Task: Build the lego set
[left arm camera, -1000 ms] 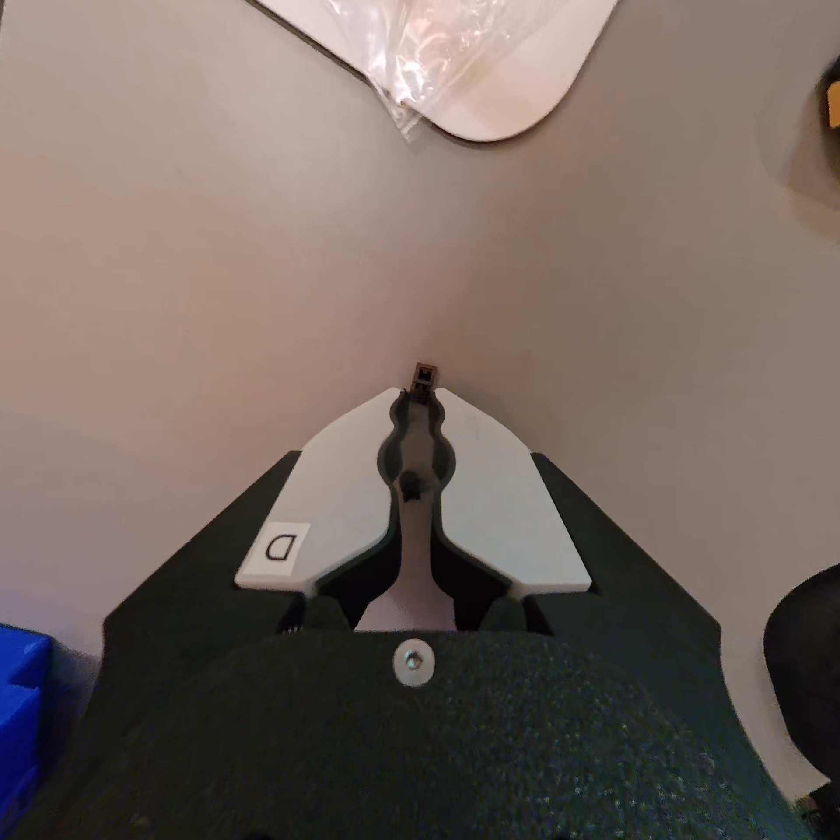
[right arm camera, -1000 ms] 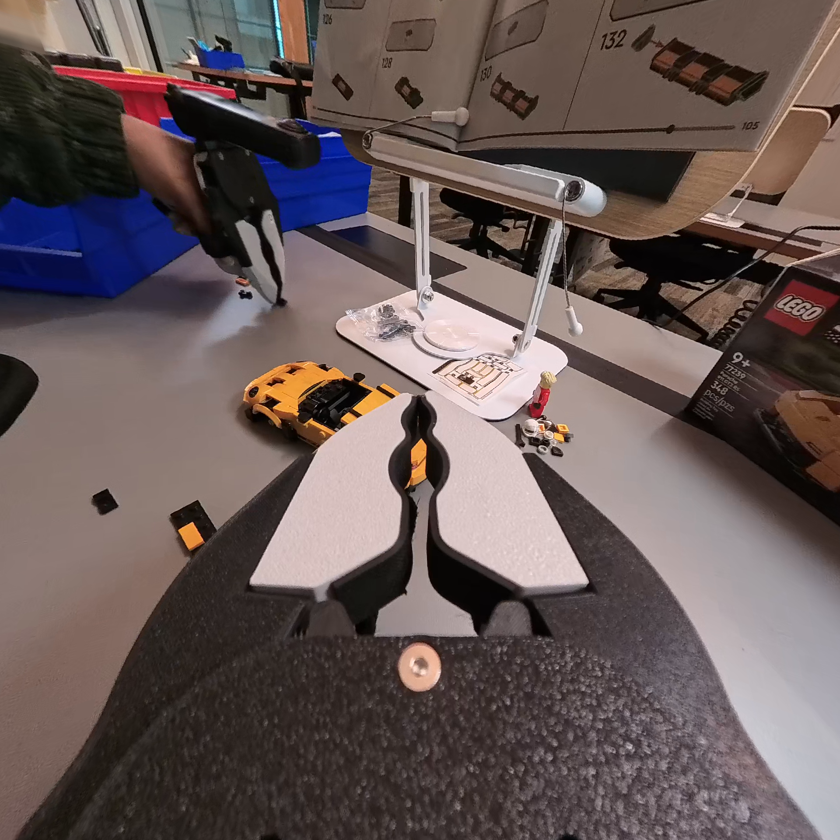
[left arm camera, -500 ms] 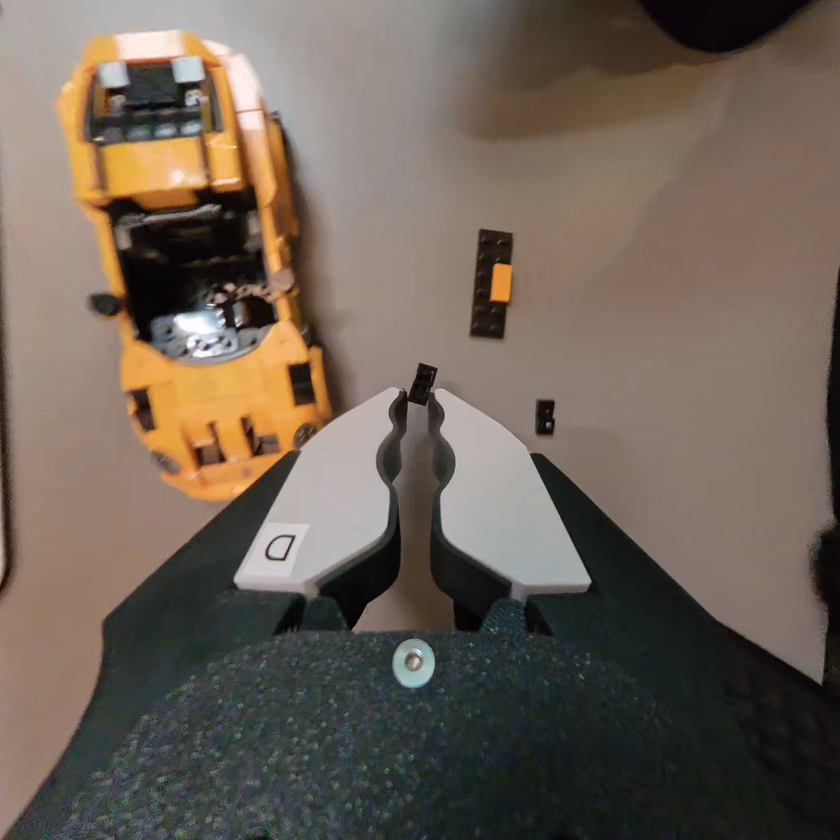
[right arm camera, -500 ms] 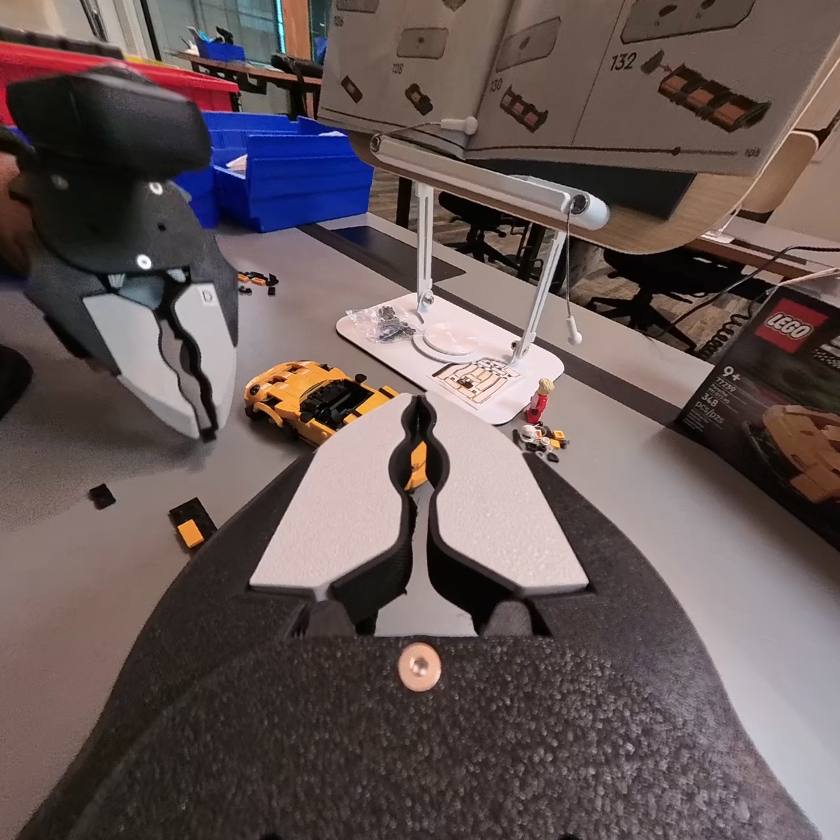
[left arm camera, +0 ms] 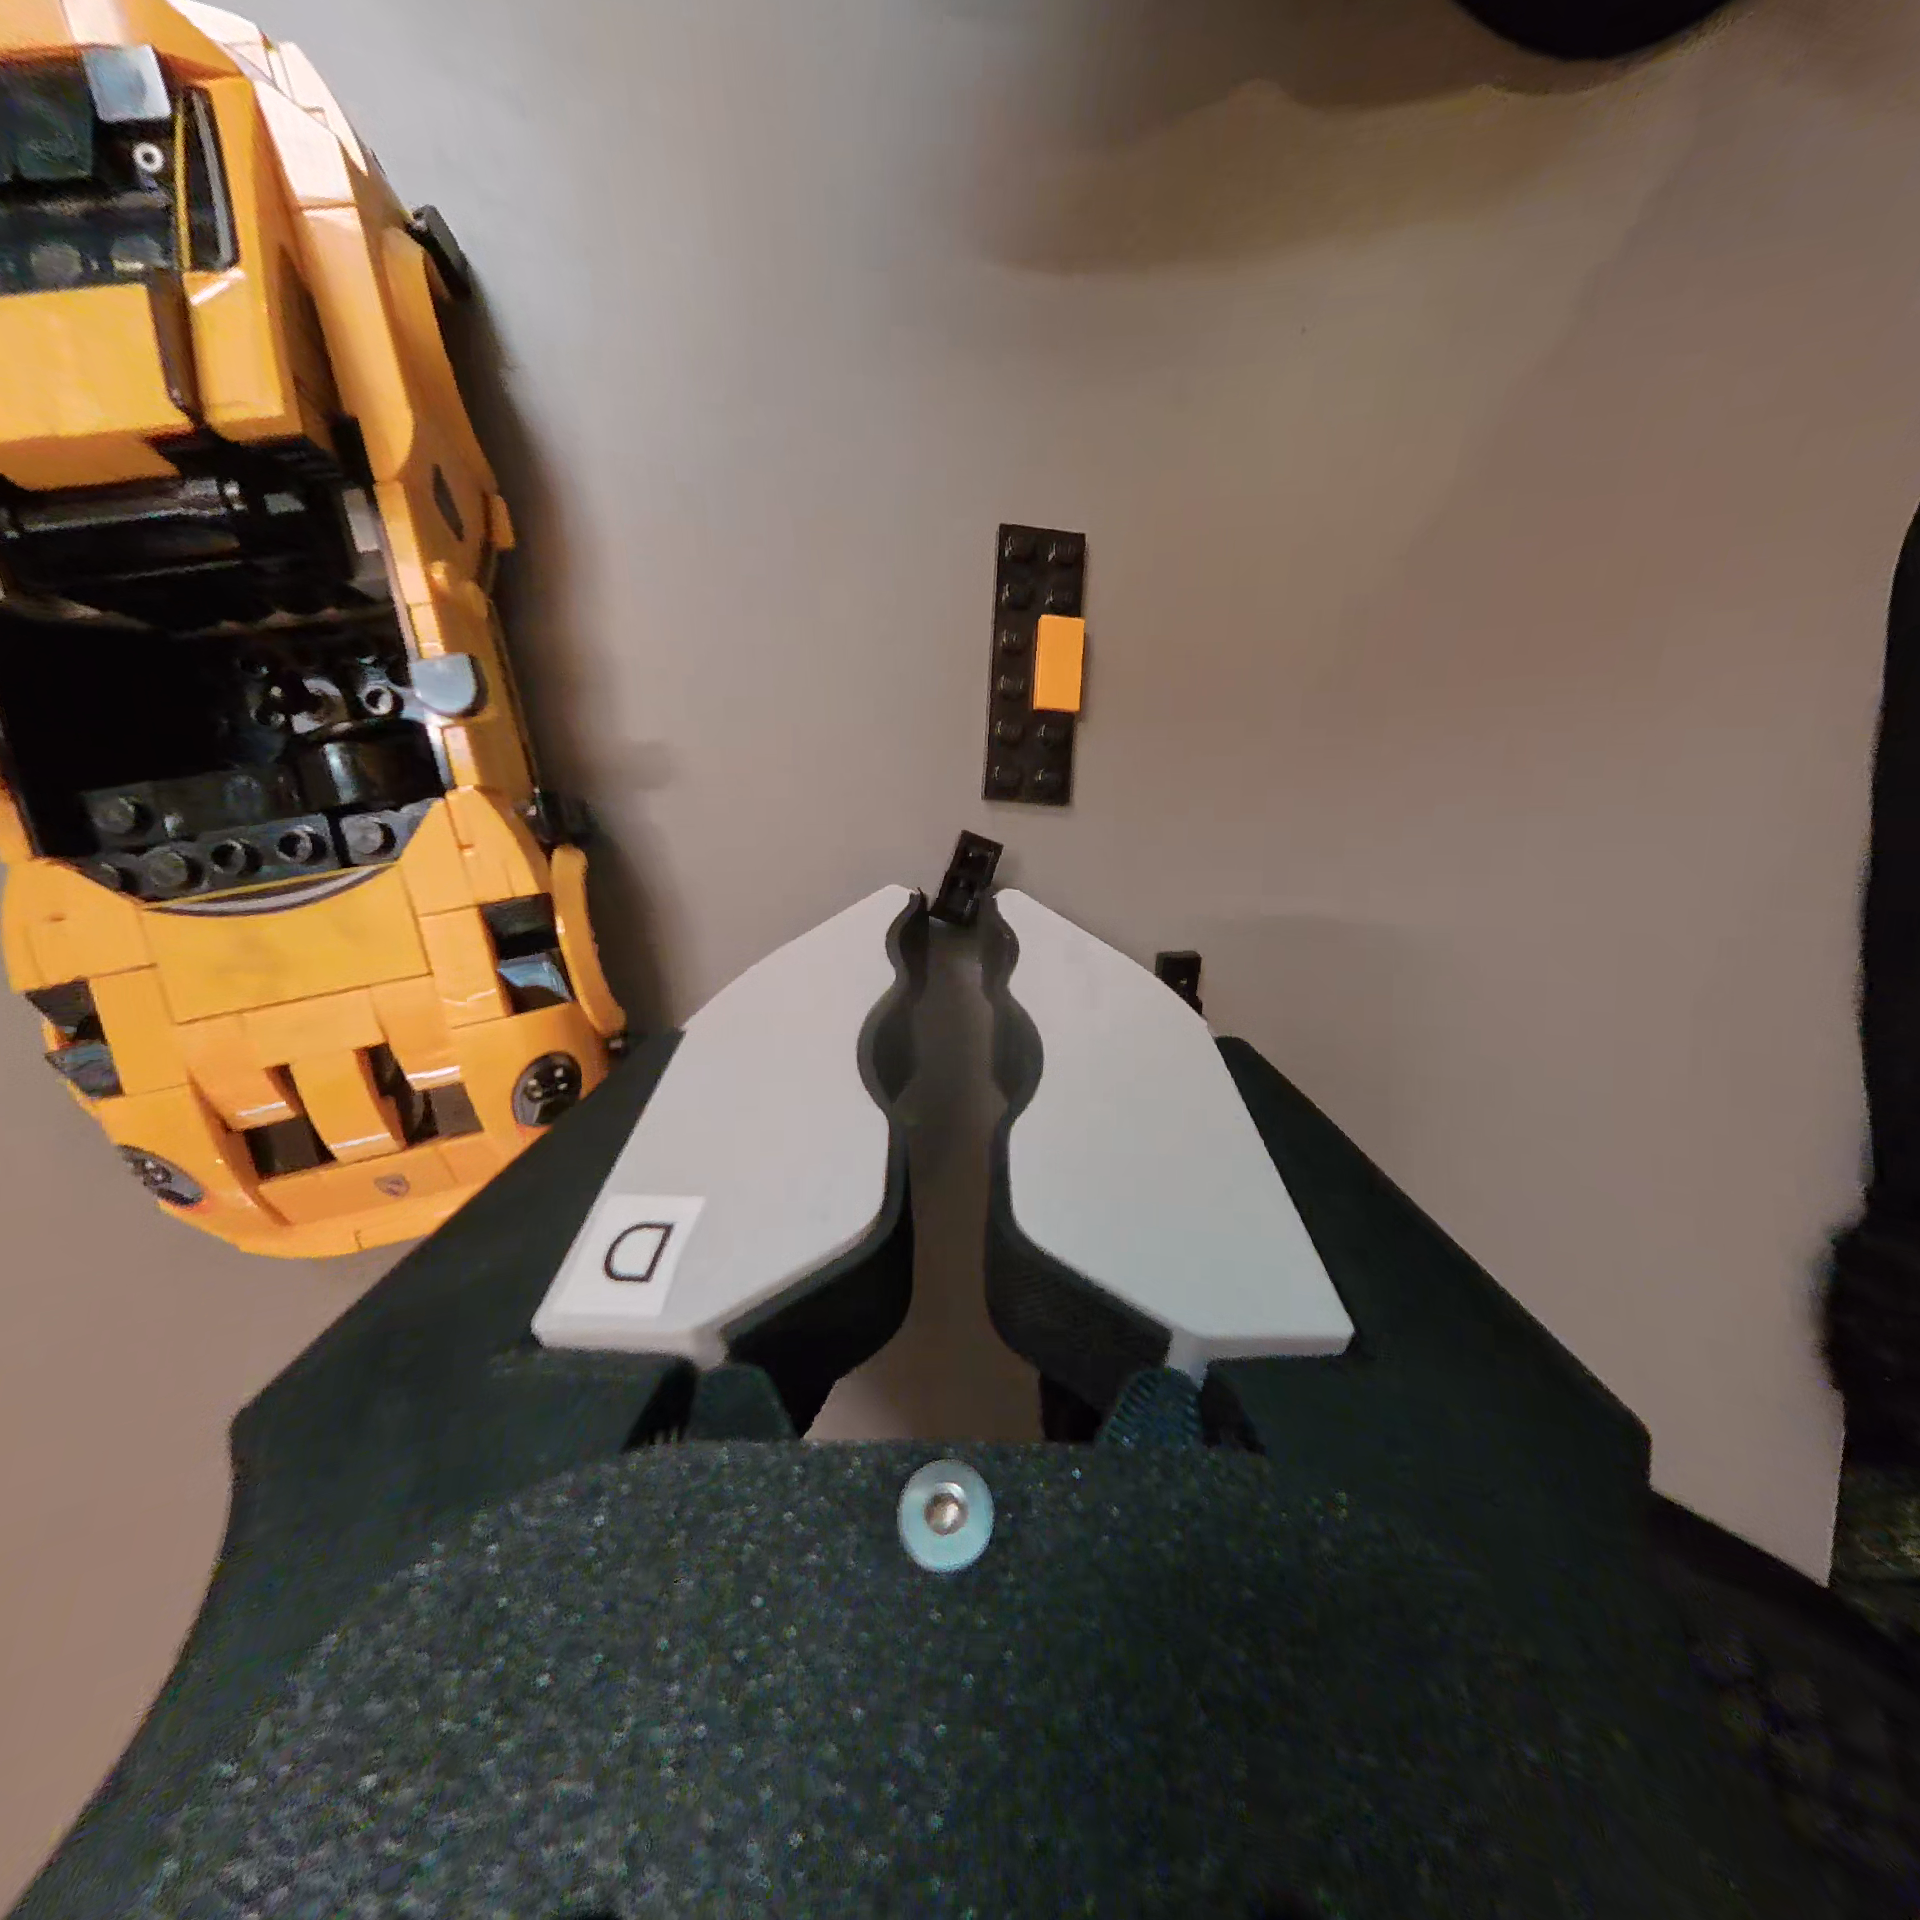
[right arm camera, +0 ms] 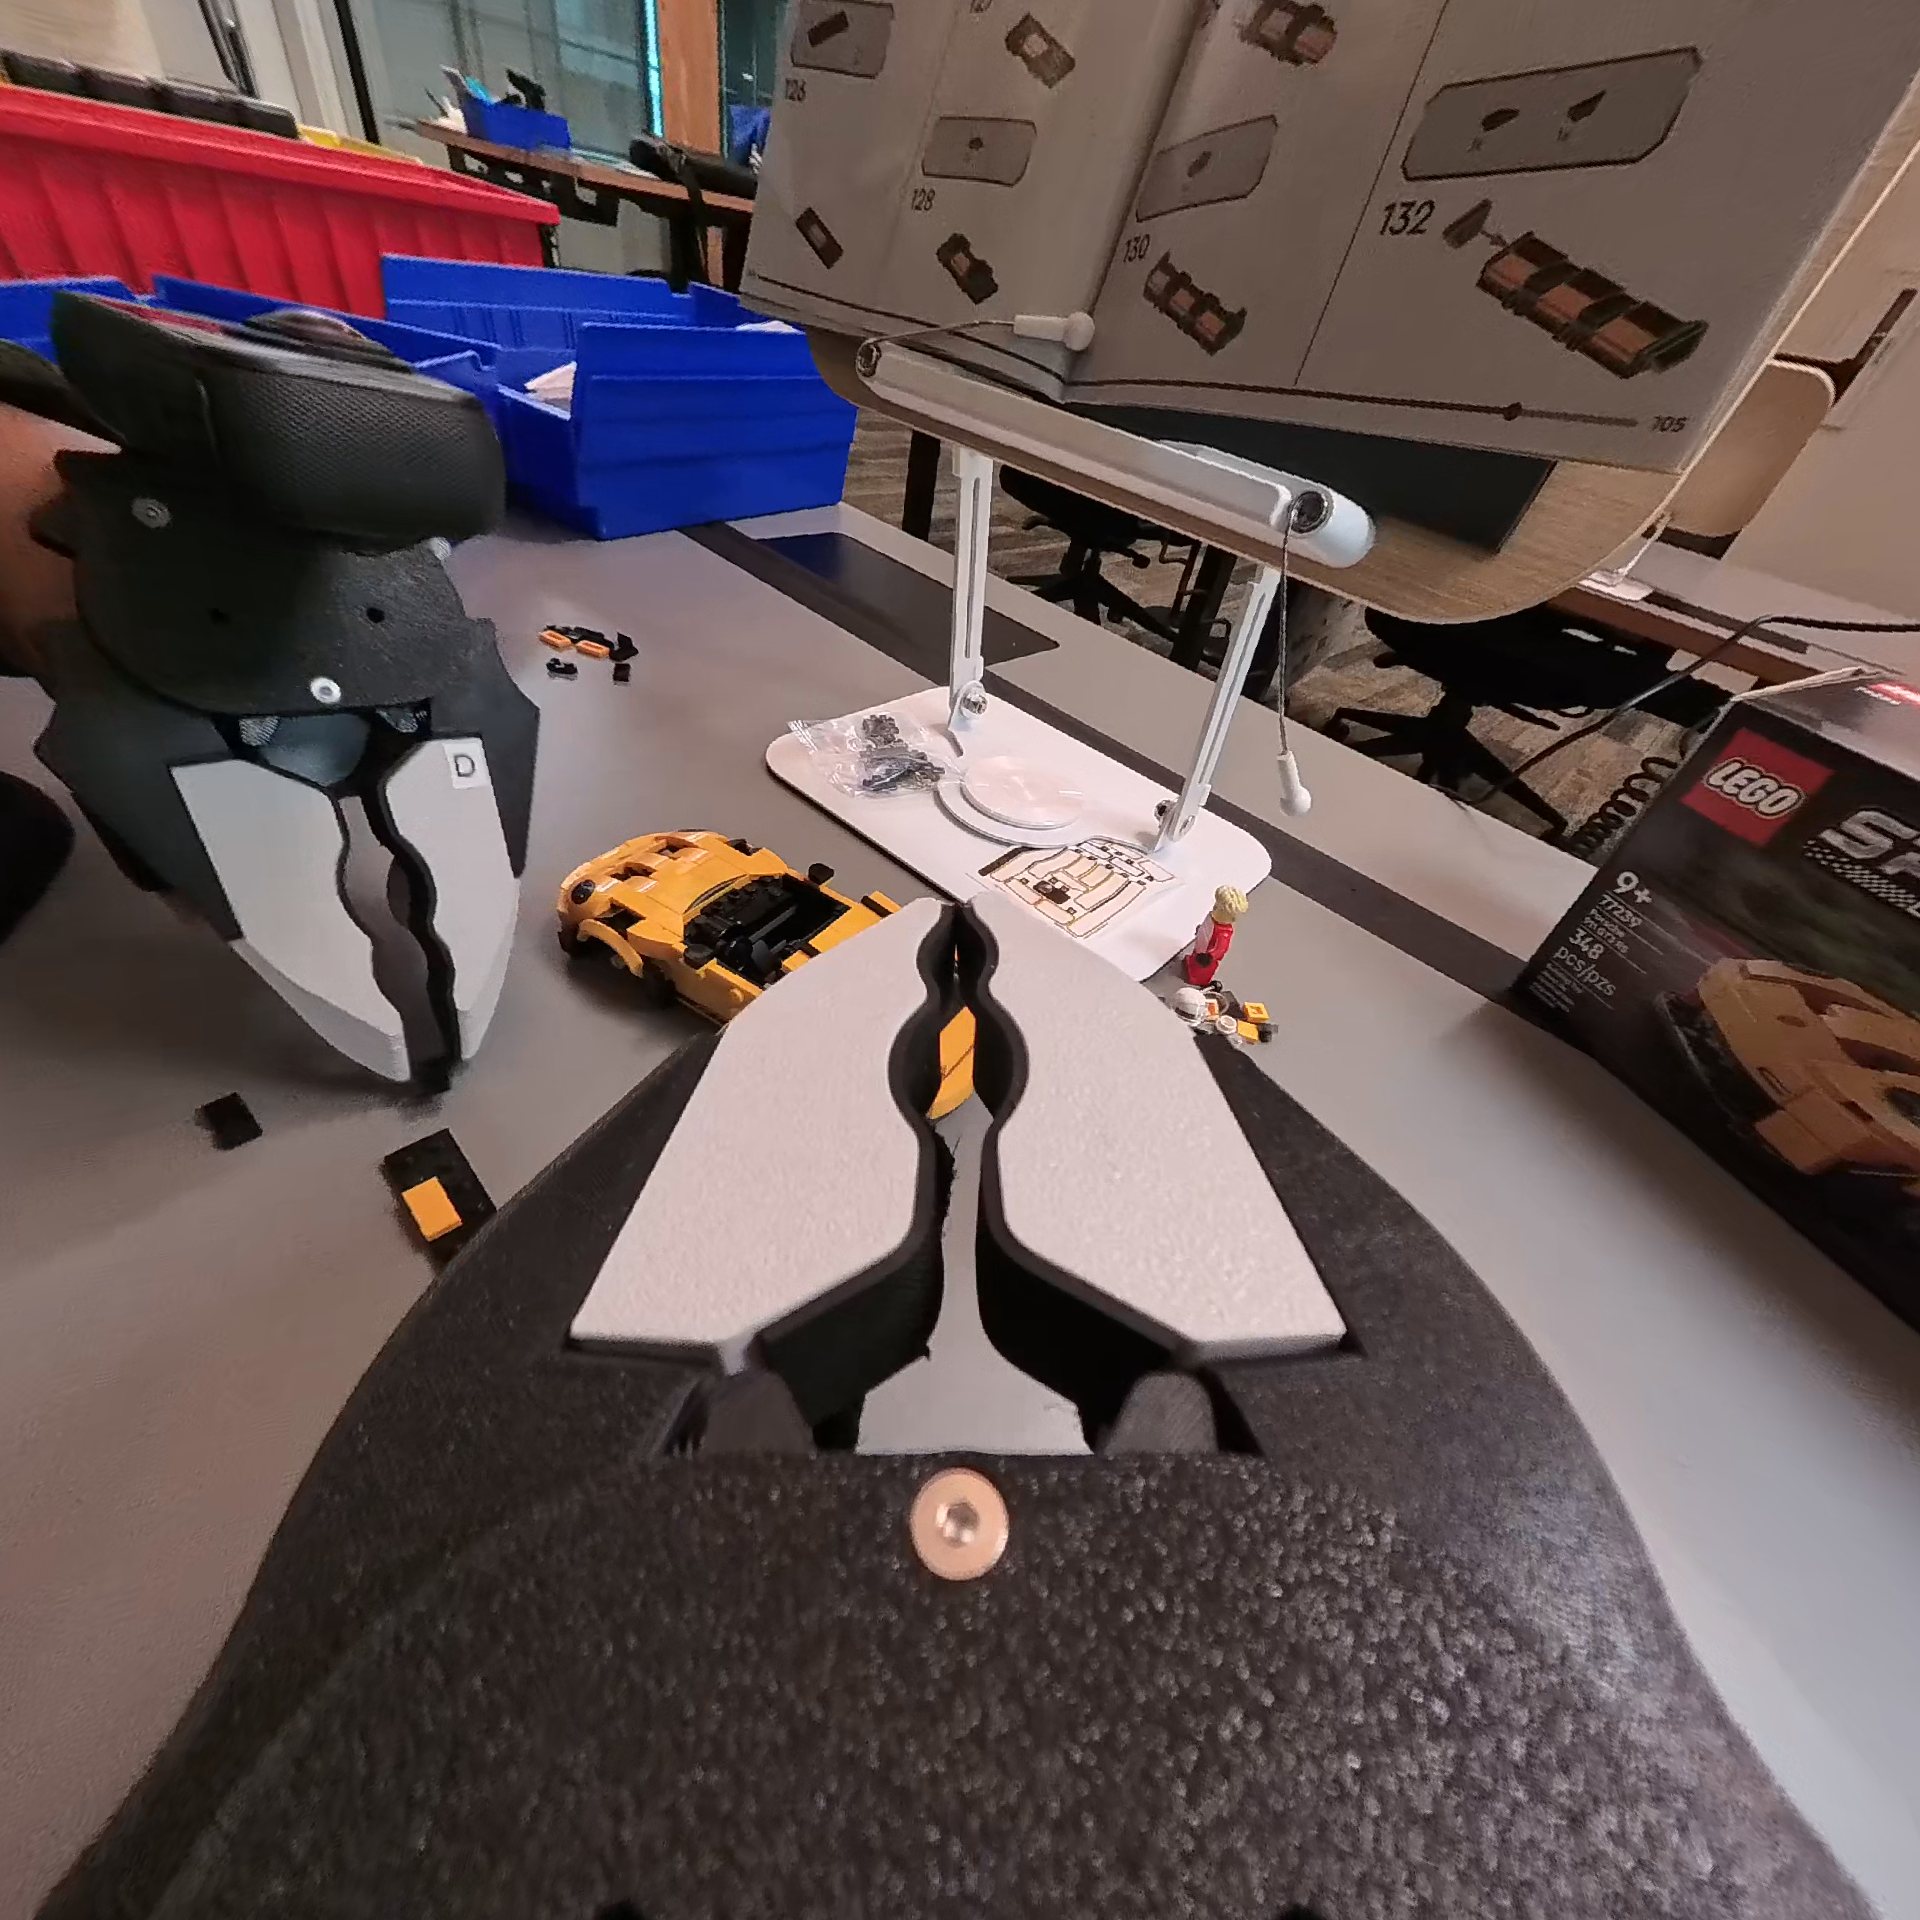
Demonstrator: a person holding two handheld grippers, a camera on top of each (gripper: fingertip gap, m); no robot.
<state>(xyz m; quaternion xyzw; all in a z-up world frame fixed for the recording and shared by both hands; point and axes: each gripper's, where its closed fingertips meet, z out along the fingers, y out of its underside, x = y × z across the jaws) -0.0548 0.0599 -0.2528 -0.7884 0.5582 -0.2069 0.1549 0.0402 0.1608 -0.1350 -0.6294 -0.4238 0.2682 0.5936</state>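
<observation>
My left gripper (left arm camera: pixel 961 909) is shut on a small black lego piece (left arm camera: pixel 966 878) and hangs over the grey table, just short of a long black plate (left arm camera: pixel 1013 717) that bears an orange tile (left arm camera: pixel 1060 675). The yellow lego car (left arm camera: pixel 260 644) lies to its left, roof open. In the right wrist view the left gripper (right arm camera: pixel 426 1070) points down near the black plate (right arm camera: pixel 436 1195) and a loose black piece (right arm camera: pixel 229 1122). My right gripper (right arm camera: pixel 961 914) is shut and empty, low over the table, in front of the car (right arm camera: pixel 717 920).
An instruction booklet (right arm camera: pixel 1247 187) rests on a white stand (right arm camera: pixel 1039 831) behind the car, with a bag of parts on its base. A minifigure (right arm camera: pixel 1216 935) and small parts lie beside it. The lego box (right arm camera: pixel 1766 935) is at right, blue bins (right arm camera: pixel 644 416) at back left.
My left gripper has carried the small black piece from the far side of the table over to the car and the black plate, and has come lower. The right gripper has stayed put.
</observation>
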